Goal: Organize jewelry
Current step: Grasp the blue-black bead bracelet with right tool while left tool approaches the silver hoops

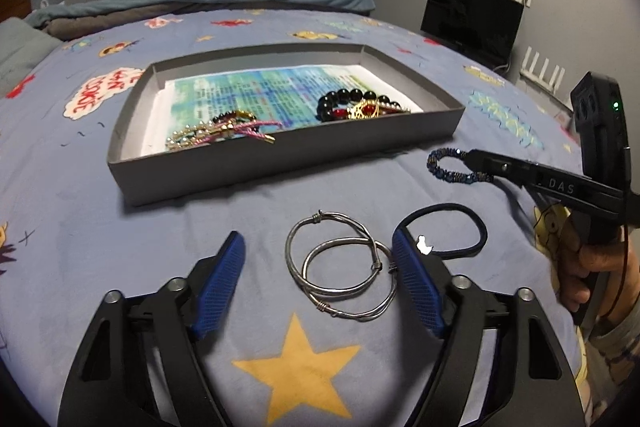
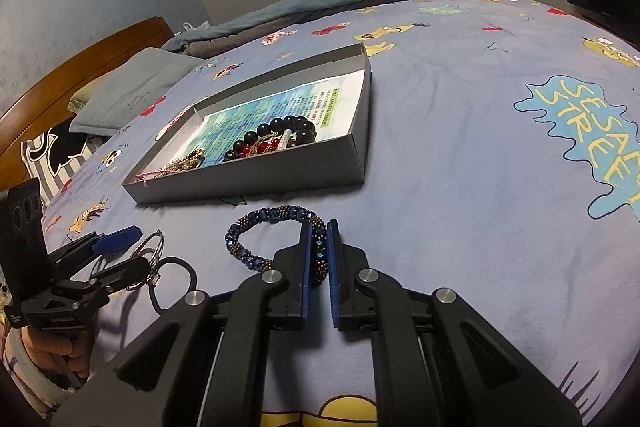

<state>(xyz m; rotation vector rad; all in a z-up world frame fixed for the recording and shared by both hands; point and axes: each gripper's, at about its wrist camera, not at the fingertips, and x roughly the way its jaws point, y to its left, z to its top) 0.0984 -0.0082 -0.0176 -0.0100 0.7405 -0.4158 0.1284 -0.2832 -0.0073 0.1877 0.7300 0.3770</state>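
Lying on a blue cartoon-print bedspread [image 1: 360, 39] is one shallow grey box [image 1: 280, 155], lined with one printed sheet [image 1: 248, 87] whose text is too small to read. At the box's left end sits a tangle of gold, pearl and pink-cord bracelets [image 1: 224, 131]; how many there are cannot be told. At its right end lies one black bead bracelet [image 1: 352, 97] together with a red-and-gold piece [image 1: 364, 111].

In front of the box, in the left wrist view, two silver wire bangles [image 1: 340, 267] overlap on the cover. The left gripper [image 1: 320, 259] stands over them with its two blue pads [image 1: 220, 275] set wide on either side, pressing on nothing. The right pad covers the edge of one black hair tie [image 1: 460, 227], which lies just beside the bangles.

Further right, the right gripper [image 2: 319, 251] has its jaws drawn narrow on one blue beaded bracelet [image 2: 256, 227], clamped by one side so the rest of the loop sticks out to the left, near the box's front wall. One hand [image 1: 592, 267] grips its handle.

Readable writing: red letters in a white cloud on the bedspread, looking like "COOKIE" [image 1: 84, 99]; "DAS" [image 1: 560, 185] on the right gripper's finger; and "SESAME STREET" [image 2: 592, 139] in yellow on a blue patch at the far right.
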